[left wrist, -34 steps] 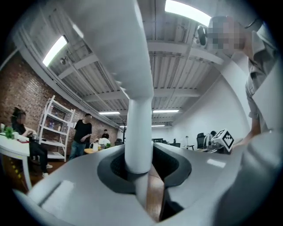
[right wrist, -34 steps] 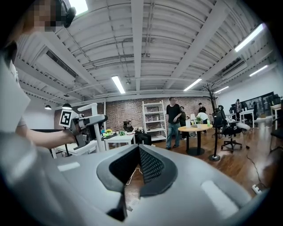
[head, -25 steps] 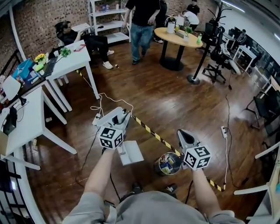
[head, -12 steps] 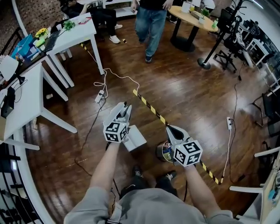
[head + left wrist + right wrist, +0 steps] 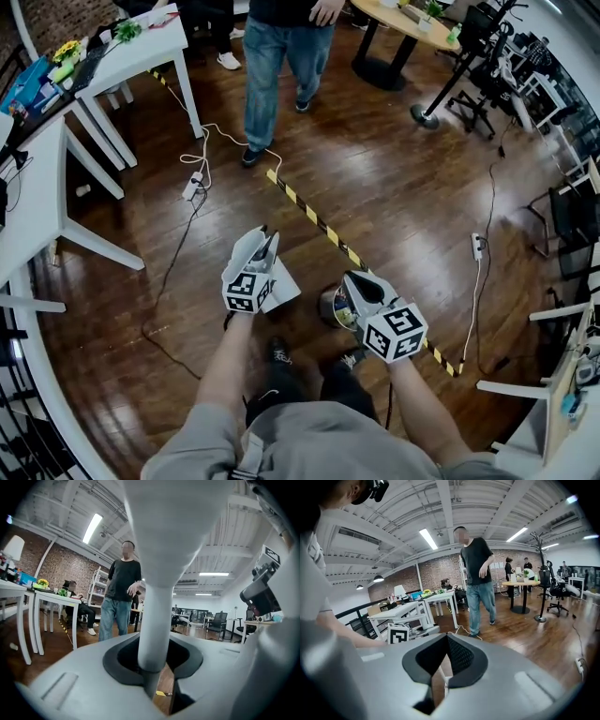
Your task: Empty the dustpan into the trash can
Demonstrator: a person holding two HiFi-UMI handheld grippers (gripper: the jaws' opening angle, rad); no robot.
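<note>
White flat plastic dustpan [image 5: 286, 286] sits just beside the round metal trash can [image 5: 324, 302], not over it. Tip-out looks not yet done, so prob. the main step is all left.

Left claw [image 5: 263, 247] is clenched on the dustpan's pale grey round handle [image 5: 157, 620], which runs up btwn the jaws w/ a pad on each side. The pan lies just right of that claw in the head view, its edge near the can's rim; touching or not, can't tell. Right claw [image 5: 354, 286] is closed on nothing, jaw tips meeting, and it hangs over the can's right side. The can has colourful rubbish inside. Further out: dark wood floor [image 5: 403, 216], a yellow-black tape strip [image 5: 309, 214] passing the can, and a person in jeans [image 5: 272, 56] standing well apart. Next, prob.: get the pan over the opening and tilt it.
</note>
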